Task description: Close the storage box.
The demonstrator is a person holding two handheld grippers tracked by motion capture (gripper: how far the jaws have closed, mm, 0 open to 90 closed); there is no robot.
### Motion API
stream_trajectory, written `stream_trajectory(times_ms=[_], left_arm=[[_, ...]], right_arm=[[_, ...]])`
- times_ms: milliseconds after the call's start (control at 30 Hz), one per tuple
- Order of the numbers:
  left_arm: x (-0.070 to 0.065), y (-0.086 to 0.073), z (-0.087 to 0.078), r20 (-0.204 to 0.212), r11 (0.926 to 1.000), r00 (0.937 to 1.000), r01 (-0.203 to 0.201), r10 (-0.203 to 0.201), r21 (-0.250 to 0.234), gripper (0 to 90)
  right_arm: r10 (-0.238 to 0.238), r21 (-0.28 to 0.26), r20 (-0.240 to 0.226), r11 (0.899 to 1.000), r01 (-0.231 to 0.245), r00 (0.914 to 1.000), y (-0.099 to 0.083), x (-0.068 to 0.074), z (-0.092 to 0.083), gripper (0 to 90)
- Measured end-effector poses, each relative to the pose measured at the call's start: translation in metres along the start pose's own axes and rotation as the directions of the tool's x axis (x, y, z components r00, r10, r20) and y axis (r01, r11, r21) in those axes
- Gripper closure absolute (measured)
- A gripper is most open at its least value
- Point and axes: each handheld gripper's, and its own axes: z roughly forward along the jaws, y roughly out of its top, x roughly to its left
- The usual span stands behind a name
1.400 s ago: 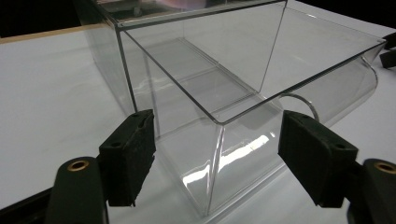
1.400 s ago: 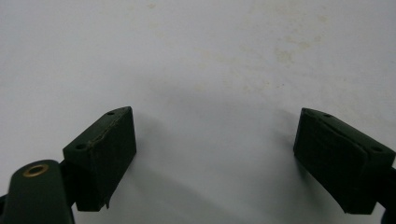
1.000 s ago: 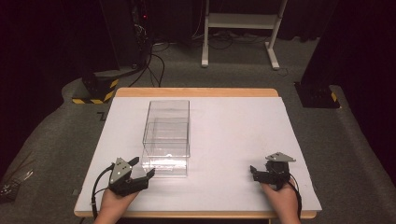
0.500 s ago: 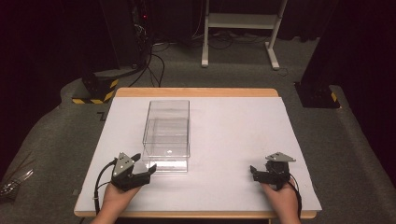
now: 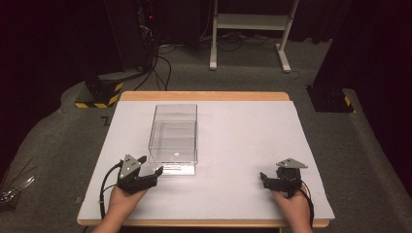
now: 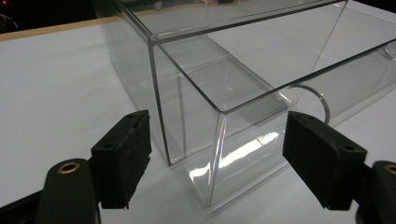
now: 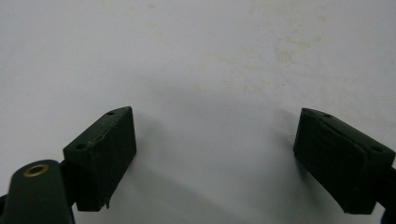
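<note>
Left tongs (image 5: 148,171): near-left of the white tabletop (image 5: 243,141), held in a hand (image 5: 124,201), jaws spread wide, aimed at the near corner of the box and just beside it.
Clear plastic box (image 5: 174,138): open-topped, upright, left of centre, long side running away from the person.
Right tongs (image 5: 265,178): near-right, well apart from the box, jaws spread wide over bare tabletop.
</note>
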Motion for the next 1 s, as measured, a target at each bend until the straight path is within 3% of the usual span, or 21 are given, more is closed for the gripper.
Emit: stream_trajectory(times_ms=[1000], left_arm=[[0.012,0.014,0.022,-0.055,0.9996,0.9982,0.024,-0.025,-0.015,25.5]], right_arm=[[0.0,0.0,0.0,1.0,0.0,1.0,0.0,0.0,0.0,13.0]])
